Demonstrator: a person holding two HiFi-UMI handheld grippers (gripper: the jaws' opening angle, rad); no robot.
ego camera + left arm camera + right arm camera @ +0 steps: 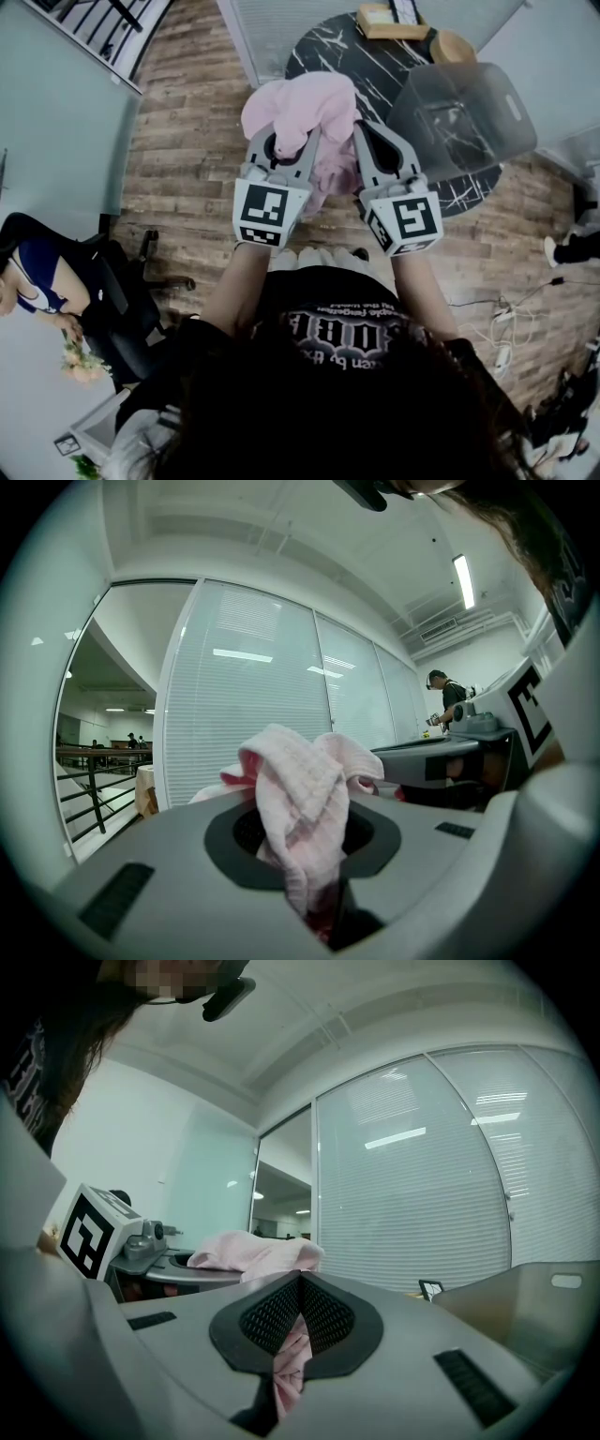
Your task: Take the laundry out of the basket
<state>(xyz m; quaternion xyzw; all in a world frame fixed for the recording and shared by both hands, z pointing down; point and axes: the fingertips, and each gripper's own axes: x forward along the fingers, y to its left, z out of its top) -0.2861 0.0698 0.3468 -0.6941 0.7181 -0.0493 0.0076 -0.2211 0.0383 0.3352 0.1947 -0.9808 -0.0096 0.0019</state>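
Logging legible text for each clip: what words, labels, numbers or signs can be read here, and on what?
No text can be read.
Black T-shirt's white print: upside down, blurred, unreadable.
White cubes, left and right: black square marker patterns, no words.
Framed card on the dark marble table: too small.

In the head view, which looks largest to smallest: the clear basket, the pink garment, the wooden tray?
Tied first: clear basket and pink garment, about alike.
Last: wooden tray, clearly smallest, though farthest from the camera.
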